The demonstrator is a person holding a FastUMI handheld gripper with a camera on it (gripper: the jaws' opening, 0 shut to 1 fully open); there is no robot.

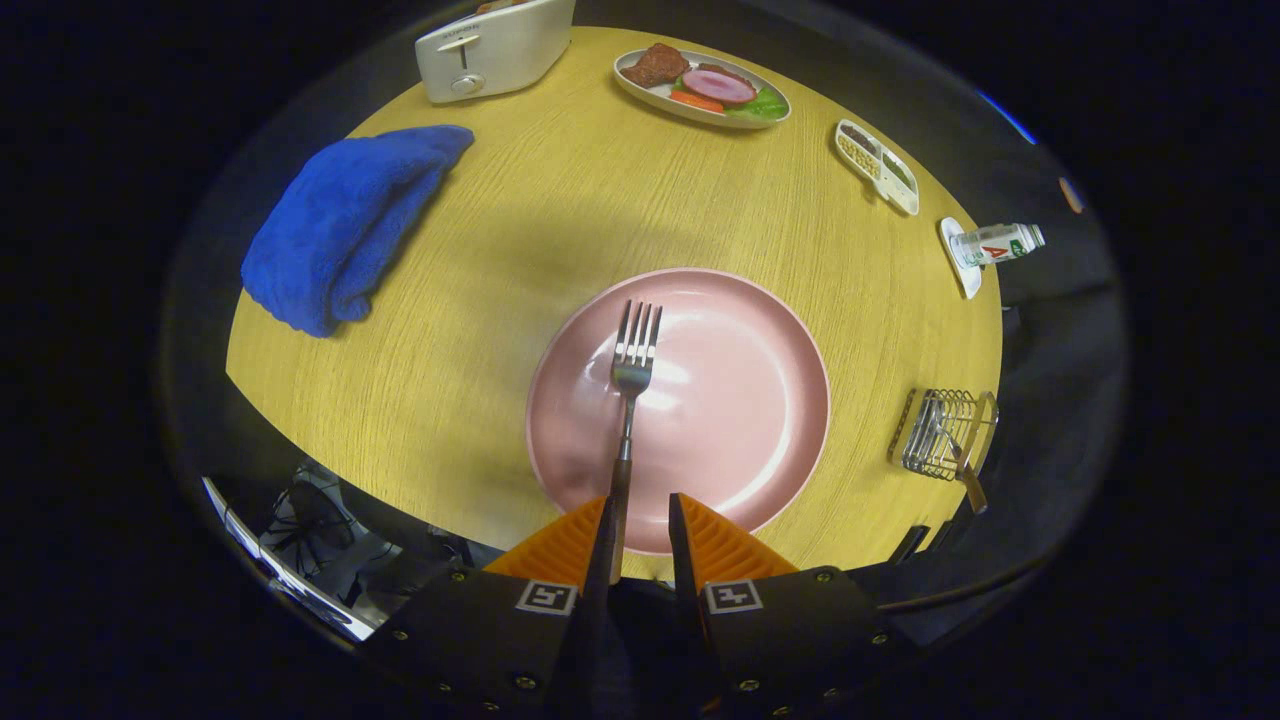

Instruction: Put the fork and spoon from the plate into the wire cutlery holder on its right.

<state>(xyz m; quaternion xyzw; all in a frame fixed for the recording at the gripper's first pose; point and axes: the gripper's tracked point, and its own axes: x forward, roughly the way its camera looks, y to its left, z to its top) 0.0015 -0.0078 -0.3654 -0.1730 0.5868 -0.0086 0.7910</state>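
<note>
A metal fork (632,372) with a dark handle lies across the pink plate (760,400), tines pointing away from me. Its handle runs back over the plate's near rim and in between my orange fingers (715,545). My gripper (640,500) is open: the handle rests against the left finger, and a dark gap separates it from the right one. The wire cutlery holder (940,432) stands to the right of the plate near the table's edge. A brown utensil handle (970,487) sticks out of it, its head hidden among the wires.
A blue towel (345,225) lies beyond the plate to the left, a white toaster (495,45) behind it. At the far side stand a food dish (705,88), a small divided tray (878,165) and a bottle (995,244) on its side. The table edge runs just under my fingers.
</note>
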